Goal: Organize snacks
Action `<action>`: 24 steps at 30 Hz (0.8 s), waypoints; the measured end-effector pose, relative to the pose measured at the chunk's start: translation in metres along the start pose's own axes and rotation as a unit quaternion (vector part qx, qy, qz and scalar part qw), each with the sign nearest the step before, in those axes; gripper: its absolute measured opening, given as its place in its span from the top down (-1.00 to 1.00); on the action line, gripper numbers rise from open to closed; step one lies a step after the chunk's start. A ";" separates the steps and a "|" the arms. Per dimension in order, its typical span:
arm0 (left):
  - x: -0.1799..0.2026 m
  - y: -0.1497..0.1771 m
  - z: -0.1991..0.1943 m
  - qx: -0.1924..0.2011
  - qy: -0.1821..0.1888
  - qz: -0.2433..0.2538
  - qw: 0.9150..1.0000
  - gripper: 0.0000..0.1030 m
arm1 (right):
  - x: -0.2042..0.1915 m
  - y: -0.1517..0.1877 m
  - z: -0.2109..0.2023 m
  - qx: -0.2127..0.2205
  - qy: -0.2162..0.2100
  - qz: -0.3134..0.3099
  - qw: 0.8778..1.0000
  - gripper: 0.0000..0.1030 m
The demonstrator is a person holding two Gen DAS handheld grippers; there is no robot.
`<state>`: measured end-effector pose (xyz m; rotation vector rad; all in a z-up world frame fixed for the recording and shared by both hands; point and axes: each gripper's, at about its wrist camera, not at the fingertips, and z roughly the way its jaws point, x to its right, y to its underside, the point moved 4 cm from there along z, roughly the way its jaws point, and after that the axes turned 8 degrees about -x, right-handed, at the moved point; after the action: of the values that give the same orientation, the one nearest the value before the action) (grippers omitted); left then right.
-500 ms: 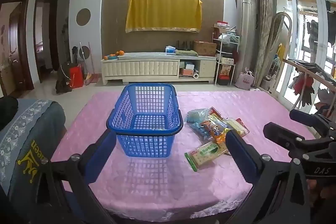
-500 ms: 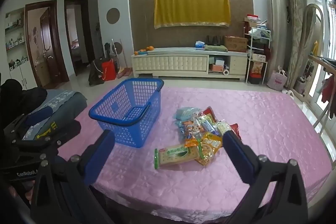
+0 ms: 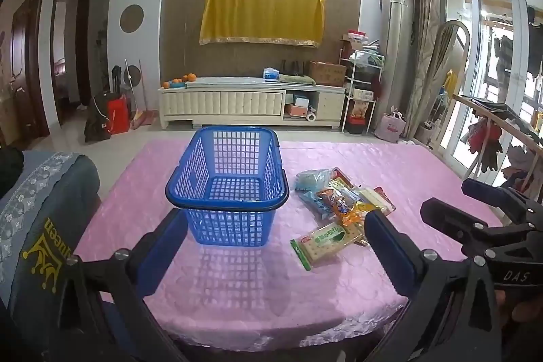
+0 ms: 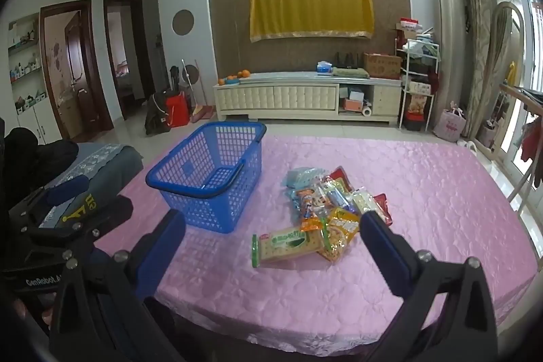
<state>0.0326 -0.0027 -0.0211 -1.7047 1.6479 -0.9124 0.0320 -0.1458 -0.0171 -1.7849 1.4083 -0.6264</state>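
Observation:
An empty blue plastic basket (image 3: 228, 189) (image 4: 210, 178) stands on the pink tablecloth (image 3: 244, 287) (image 4: 424, 192). To its right lies a pile of snack packets (image 3: 342, 195) (image 4: 325, 202); the nearest is a green-and-cream cracker pack (image 3: 324, 241) (image 4: 286, 245). My left gripper (image 3: 276, 226) hovers open over the table's near edge, in front of the basket, nothing between its fingers. My right gripper (image 4: 271, 233) is open too, held short of the cracker pack. Each gripper also shows at the edge of the other's view.
A chair back with a grey lace-trimmed cover (image 3: 37, 219) (image 4: 91, 172) stands at the table's left side. Beyond the table are a white TV cabinet (image 3: 251, 100), a shelf rack (image 3: 361, 90) and a clothes rack (image 3: 492, 131) at the right.

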 end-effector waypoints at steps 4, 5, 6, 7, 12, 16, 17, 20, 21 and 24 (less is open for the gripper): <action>0.000 0.000 -0.002 -0.001 0.003 -0.001 1.000 -1.00 | 0.001 0.001 0.002 0.000 0.003 0.000 1.000 -1.00; -0.001 0.000 -0.002 -0.002 0.005 -0.001 1.000 -1.00 | 0.000 0.001 0.002 0.000 0.004 -0.001 1.000 -1.00; -0.001 0.000 -0.002 -0.002 0.006 -0.002 1.000 -1.00 | 0.000 0.000 0.002 -0.001 0.005 -0.001 1.000 -1.00; -0.001 0.000 -0.002 -0.003 0.007 -0.002 1.000 -1.00 | 0.001 0.001 0.001 -0.002 0.006 -0.001 1.000 -1.00; -0.003 0.000 -0.002 -0.007 0.013 -0.008 1.000 -1.00 | 0.000 0.001 0.000 -0.004 0.008 -0.003 1.000 -1.00; -0.003 0.000 -0.002 -0.006 0.013 -0.008 1.000 -1.00 | 0.003 0.001 0.000 -0.004 0.005 -0.002 1.000 -1.00; -0.003 0.000 -0.002 -0.007 0.013 -0.007 1.000 -1.00 | 0.002 0.001 0.001 -0.004 0.006 -0.002 1.000 -1.00; -0.002 0.000 -0.001 -0.007 0.013 -0.008 1.000 -1.00 | 0.000 0.000 0.001 -0.004 0.006 -0.003 1.000 -1.00; -0.002 -0.001 -0.001 -0.008 0.014 -0.008 1.000 -1.00 | 0.001 0.000 0.001 -0.005 0.007 -0.003 1.000 -1.00; -0.001 -0.001 -0.001 -0.008 0.015 -0.007 1.000 -1.00 | 0.001 0.001 0.001 -0.003 0.006 -0.003 1.000 -1.00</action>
<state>0.0328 -0.0012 -0.0199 -1.7236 1.6676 -0.9386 0.0329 -0.1468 -0.0184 -1.7941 1.4154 -0.6379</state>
